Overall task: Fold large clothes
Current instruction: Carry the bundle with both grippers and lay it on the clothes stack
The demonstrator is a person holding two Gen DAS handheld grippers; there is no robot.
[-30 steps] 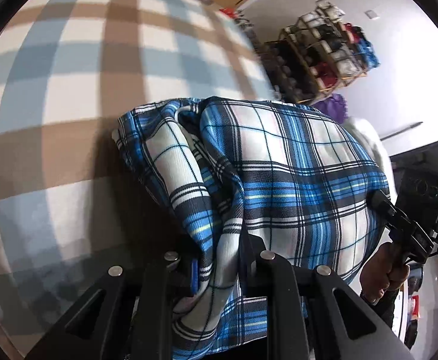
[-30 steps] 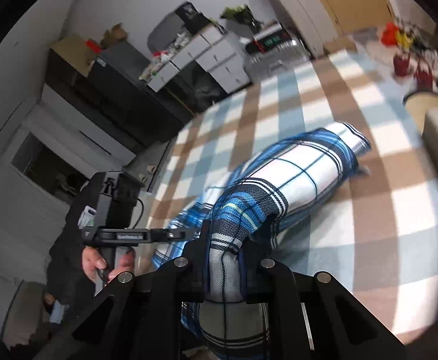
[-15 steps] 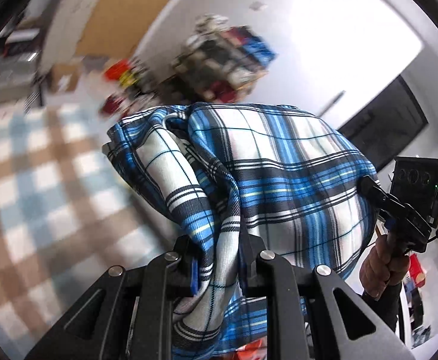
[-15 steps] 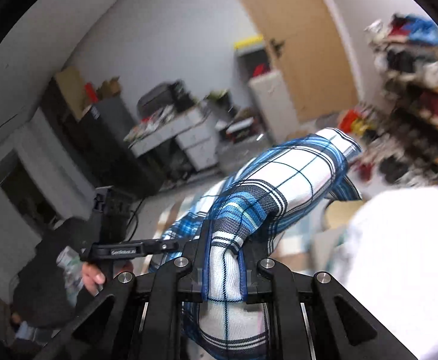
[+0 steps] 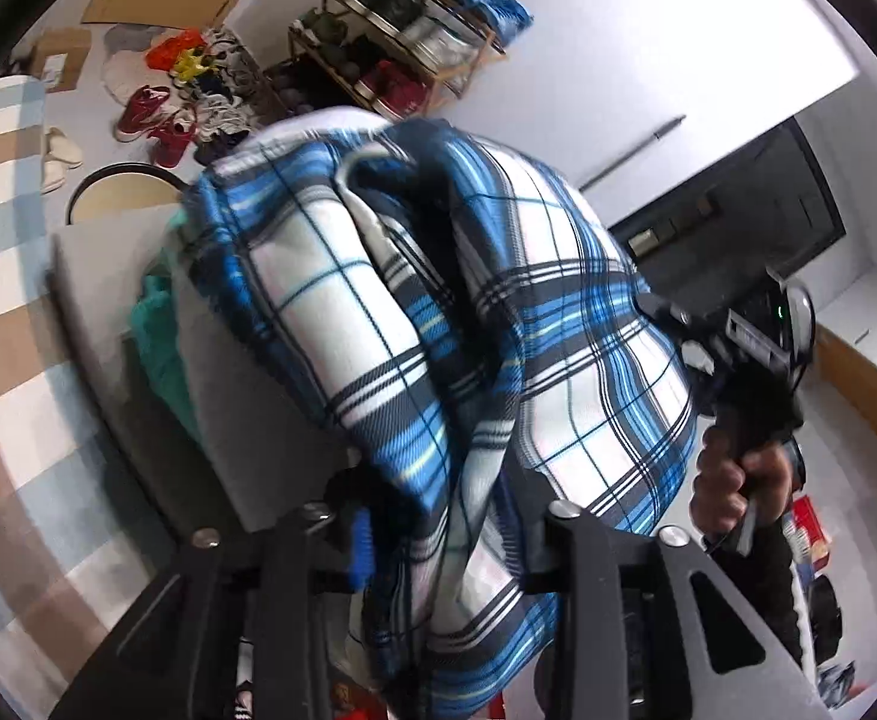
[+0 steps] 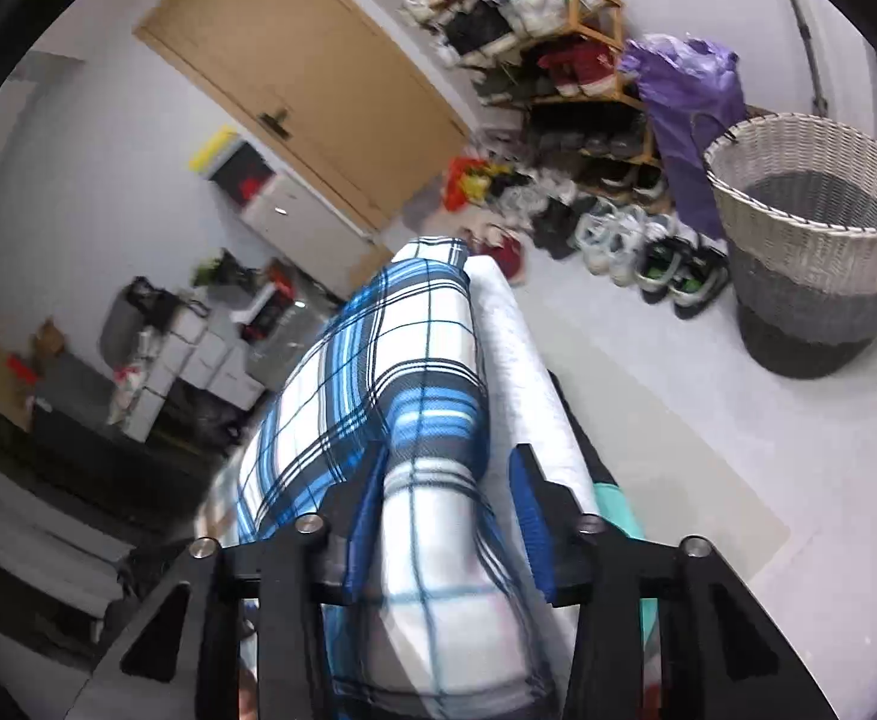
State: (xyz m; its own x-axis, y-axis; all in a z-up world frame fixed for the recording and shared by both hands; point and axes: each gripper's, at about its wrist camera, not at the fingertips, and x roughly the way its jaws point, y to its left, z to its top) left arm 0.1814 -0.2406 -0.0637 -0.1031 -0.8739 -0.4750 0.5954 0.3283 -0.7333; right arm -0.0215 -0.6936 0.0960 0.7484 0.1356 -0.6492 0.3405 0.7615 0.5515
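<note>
A folded blue, white and black plaid garment [image 5: 438, 324] hangs between my two grippers, lifted off the checked bed. My left gripper [image 5: 444, 540] is shut on one end of it. In the right wrist view the plaid garment [image 6: 402, 396] lies between the fingers of my right gripper [image 6: 444, 516], whose jaws stand apart; cloth still fills the gap. The garment sits over a stack with white cloth [image 6: 522, 372] and teal cloth [image 5: 162, 348]. The right gripper [image 5: 738, 348] also shows in the left wrist view, held by a hand.
A grey box [image 5: 114, 276] holding folded clothes is under the garment. A woven laundry basket [image 6: 816, 240] stands on the floor at right. A shoe rack [image 6: 546, 42], loose shoes [image 6: 630, 240], a purple bag [image 6: 684, 114] and a wooden door [image 6: 312, 84] are behind. The checked bedspread [image 5: 0, 312] lies at left.
Both grippers carried the plaid garment off the checked bed and over to the box of folded clothes. The right gripper's jaws have spread apart around the cloth.
</note>
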